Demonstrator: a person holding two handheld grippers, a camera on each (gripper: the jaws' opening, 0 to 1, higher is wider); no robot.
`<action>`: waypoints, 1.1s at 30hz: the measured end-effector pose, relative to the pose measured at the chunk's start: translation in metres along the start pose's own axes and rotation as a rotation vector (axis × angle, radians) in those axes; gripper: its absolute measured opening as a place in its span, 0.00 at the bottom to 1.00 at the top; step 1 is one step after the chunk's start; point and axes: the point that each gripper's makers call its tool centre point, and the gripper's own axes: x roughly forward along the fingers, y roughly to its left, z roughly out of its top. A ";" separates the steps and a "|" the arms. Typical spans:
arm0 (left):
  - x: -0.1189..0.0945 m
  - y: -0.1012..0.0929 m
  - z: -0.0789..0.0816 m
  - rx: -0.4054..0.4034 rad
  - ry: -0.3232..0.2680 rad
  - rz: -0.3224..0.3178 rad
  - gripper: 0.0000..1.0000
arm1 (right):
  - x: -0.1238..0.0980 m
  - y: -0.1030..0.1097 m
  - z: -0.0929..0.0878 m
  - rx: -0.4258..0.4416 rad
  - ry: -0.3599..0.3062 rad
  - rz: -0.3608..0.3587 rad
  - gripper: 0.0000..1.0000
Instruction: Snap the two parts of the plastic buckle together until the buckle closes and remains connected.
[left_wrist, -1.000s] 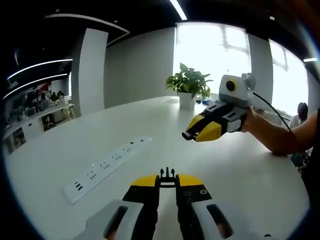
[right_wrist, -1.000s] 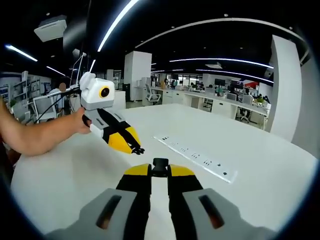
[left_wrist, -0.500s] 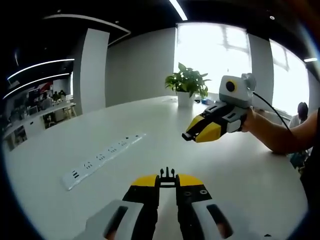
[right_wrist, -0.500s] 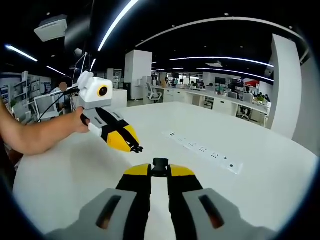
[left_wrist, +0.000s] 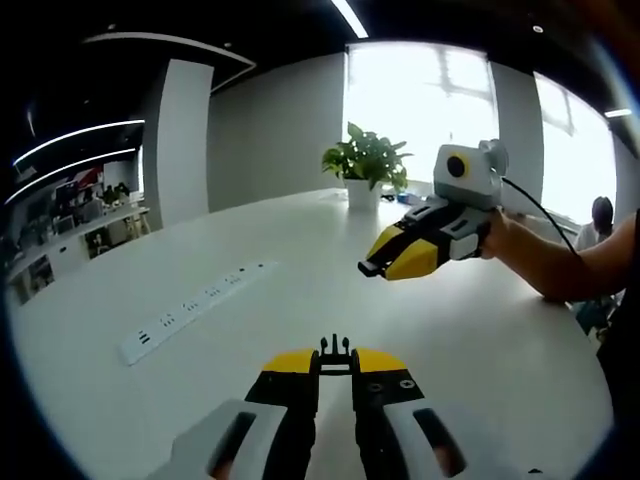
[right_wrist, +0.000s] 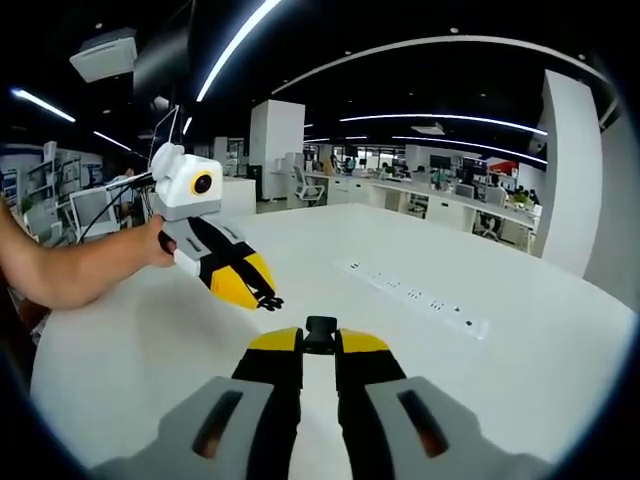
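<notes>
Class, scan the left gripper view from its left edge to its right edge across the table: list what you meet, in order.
Power strip → pronged buckle part in the left tool → potted plant → right tool → the person's forearm.

The right gripper (left_wrist: 368, 268) has drifted slightly away from the left gripper (right_wrist: 268, 300).

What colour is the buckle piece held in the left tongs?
Black; the pronged buckle piece pinched in the left tongs shows best in the left gripper view.
</notes>
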 end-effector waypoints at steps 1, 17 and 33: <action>-0.001 -0.001 -0.001 0.000 0.004 0.000 0.10 | -0.001 0.001 0.001 -0.001 -0.001 -0.001 0.11; -0.013 -0.015 -0.002 -0.003 -0.011 0.001 0.10 | -0.006 0.013 0.002 -0.008 -0.008 -0.003 0.11; -0.018 -0.025 -0.012 -0.008 0.007 0.006 0.11 | -0.010 0.024 -0.006 -0.005 -0.003 0.007 0.11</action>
